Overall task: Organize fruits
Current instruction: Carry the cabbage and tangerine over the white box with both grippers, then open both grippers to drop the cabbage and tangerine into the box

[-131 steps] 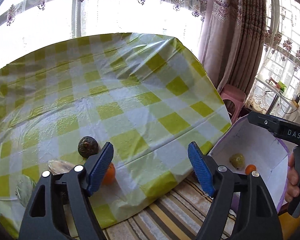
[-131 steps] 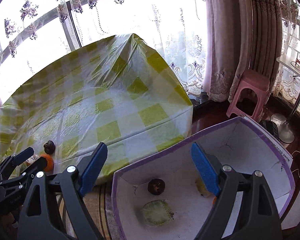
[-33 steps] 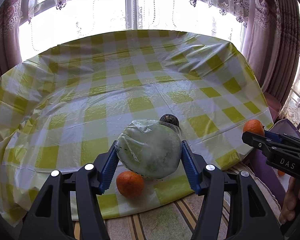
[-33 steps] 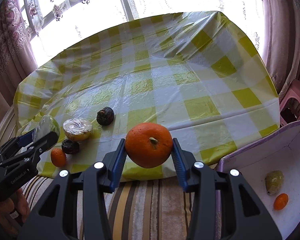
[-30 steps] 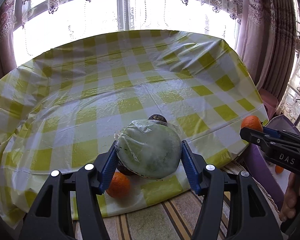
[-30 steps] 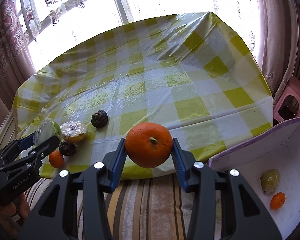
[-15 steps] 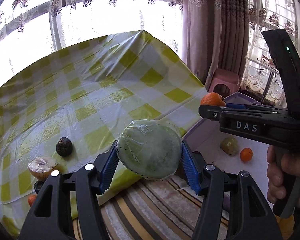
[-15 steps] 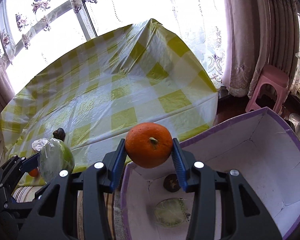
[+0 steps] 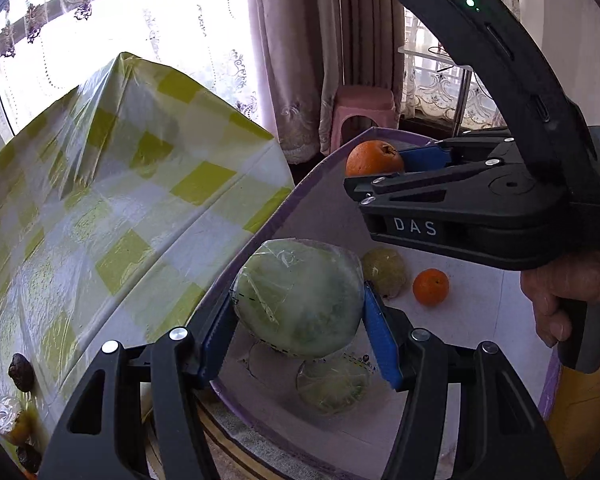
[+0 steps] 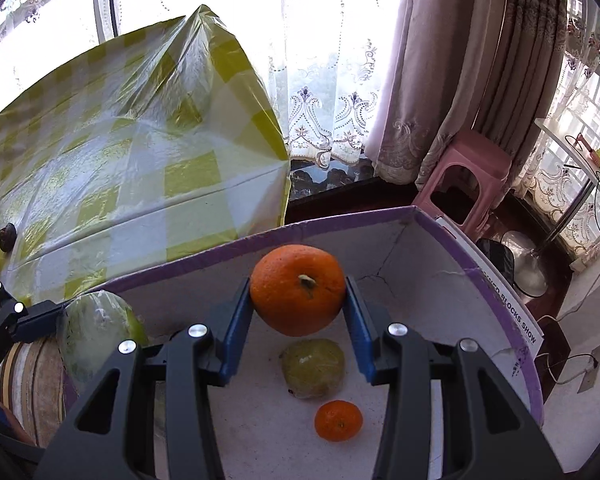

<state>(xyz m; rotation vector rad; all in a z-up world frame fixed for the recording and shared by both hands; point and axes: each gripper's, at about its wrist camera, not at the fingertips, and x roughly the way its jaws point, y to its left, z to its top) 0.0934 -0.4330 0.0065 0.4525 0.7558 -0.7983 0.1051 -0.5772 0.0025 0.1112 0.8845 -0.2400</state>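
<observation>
**Carrying two fruits over the box**

Left gripper [image 9: 298, 312] clamps the wrapped melon [image 9: 298, 296]; right gripper [image 10: 298, 320] clamps the orange [image 10: 298, 290]. Both hang above the box [image 10: 380, 220], three fruits inside. Leftovers remain on the table [image 9: 120, 200], far left.

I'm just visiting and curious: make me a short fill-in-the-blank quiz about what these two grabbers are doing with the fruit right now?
1. The right gripper grips a big ____ fruit.
2. The left gripper holds a green fruit wrapped in clear ____.
3. Both fruits hang over the white box with the ____ rim.
4. The tablecloth is checked white and ____.

Missing words: orange; plastic; purple; yellow
</observation>
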